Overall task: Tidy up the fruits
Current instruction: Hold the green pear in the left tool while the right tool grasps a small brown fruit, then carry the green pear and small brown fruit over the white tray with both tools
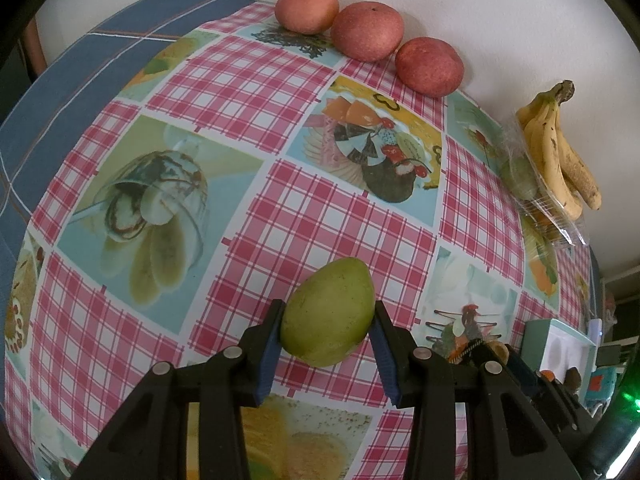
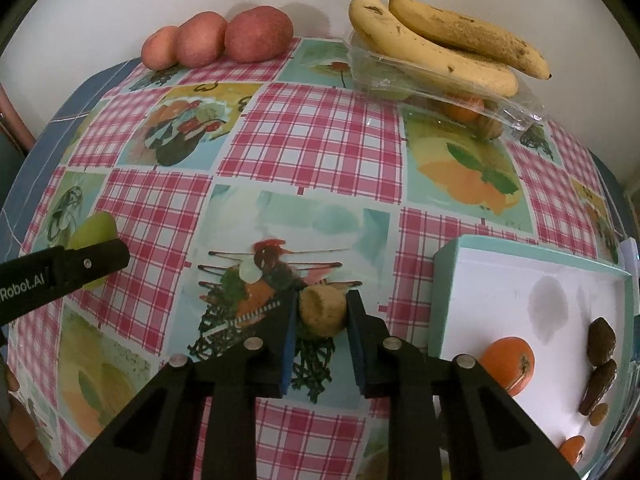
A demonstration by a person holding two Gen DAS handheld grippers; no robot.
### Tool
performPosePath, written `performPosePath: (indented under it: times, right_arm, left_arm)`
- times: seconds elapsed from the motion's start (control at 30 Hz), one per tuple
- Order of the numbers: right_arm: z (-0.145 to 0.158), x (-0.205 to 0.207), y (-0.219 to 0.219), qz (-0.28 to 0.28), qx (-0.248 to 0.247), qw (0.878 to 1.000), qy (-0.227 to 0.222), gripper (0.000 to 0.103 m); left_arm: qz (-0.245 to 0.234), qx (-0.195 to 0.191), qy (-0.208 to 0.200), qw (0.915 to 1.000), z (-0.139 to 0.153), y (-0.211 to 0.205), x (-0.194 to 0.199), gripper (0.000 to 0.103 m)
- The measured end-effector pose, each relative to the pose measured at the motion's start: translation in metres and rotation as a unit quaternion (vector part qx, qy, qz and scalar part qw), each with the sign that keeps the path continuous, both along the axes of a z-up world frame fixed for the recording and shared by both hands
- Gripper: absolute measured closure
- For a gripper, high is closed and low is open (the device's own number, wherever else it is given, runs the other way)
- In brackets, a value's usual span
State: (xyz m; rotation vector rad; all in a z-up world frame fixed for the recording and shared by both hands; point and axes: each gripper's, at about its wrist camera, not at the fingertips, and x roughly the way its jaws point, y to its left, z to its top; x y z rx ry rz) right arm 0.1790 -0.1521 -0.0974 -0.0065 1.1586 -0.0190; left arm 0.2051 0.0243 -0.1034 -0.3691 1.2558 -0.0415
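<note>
Green and pear-shaped, the mango [image 1: 328, 314] sits between the blue pads of the left gripper [image 1: 326, 344], whose jaws are drawn in against its sides and hold it over the checked tablecloth [image 1: 280, 216]. From the right wrist view the same fruit shows as a green edge behind that gripper's black finger at far left. The right gripper [image 2: 322, 326] has closed tight on a small tan, rough-skinned fruit [image 2: 322, 311], pinched between its pads just above the cloth. Just right of it lies a white tray [image 2: 520, 280] with a teal rim, holding an orange fruit [image 2: 509, 364] and some dark brown pieces [image 2: 600, 360]. Along the wall stand three red apples [image 1: 368, 30] in a row, touching. Bananas [image 2: 440, 46] rest on a clear plastic box [image 2: 400, 80] near the far right edge.
</note>
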Motion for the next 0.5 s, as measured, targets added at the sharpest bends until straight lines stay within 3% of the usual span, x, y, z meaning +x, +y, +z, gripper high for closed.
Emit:
performPosePath:
  times: [0.5]
  right_arm:
    - [0.014,-0.024,-0.01,-0.006,0.014,1.0,0.016,0.079]
  left_arm:
    - [-0.02,0.008,-0.015,0.9996,0.025,0.002,-0.008,0.059]
